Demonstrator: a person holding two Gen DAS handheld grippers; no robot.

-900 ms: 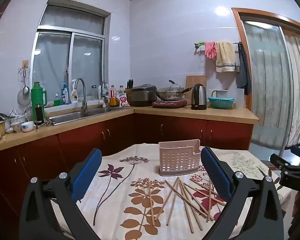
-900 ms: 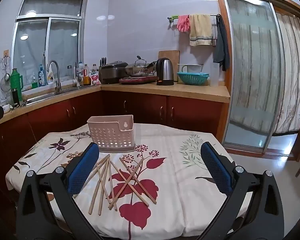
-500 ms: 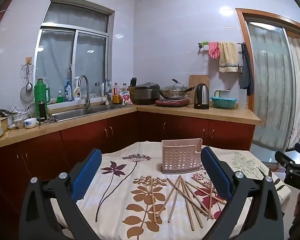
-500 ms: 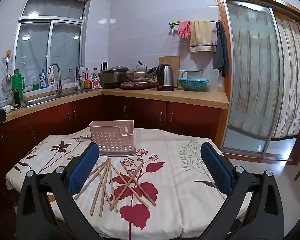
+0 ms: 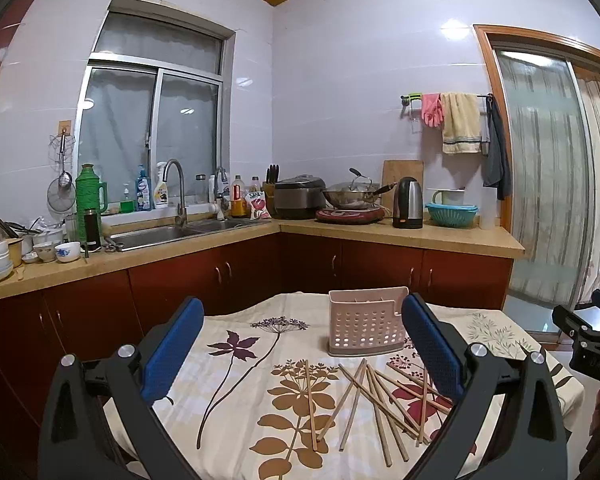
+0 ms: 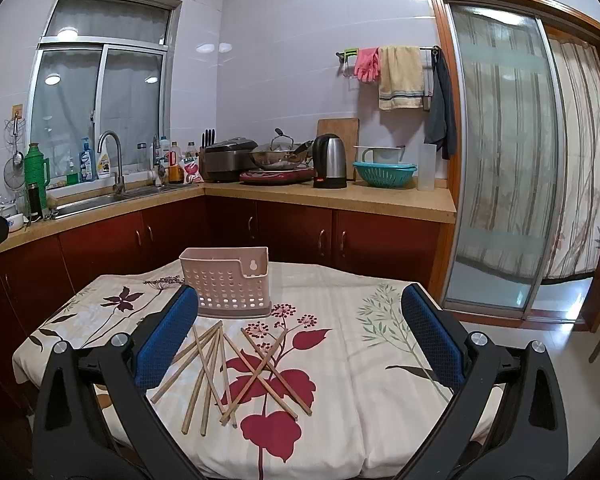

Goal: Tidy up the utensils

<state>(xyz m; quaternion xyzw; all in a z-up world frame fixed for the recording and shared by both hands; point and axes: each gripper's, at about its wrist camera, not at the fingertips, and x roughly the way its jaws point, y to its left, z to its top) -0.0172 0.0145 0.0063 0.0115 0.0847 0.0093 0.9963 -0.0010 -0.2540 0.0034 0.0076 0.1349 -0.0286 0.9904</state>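
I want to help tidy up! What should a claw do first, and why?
Probably lower the right claw onto one chopstick. Both claws are wide open and empty, the chopsticks lie scattered on the tablecloth, and the pink holder stands behind them.

Black tool [image 5: 300,356], blue pads [image 5: 172,354]

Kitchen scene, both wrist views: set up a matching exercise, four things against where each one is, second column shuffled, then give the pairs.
Things:
1. chopsticks
2. utensil holder
3. electric kettle
4. pink rubber gloves

Places:
A. on the counter beside the teal colander
B. hanging on the wall rail
C. scattered loose on the tablecloth
D. upright at the table's far side

Pairs: 1-C, 2-D, 3-A, 4-B
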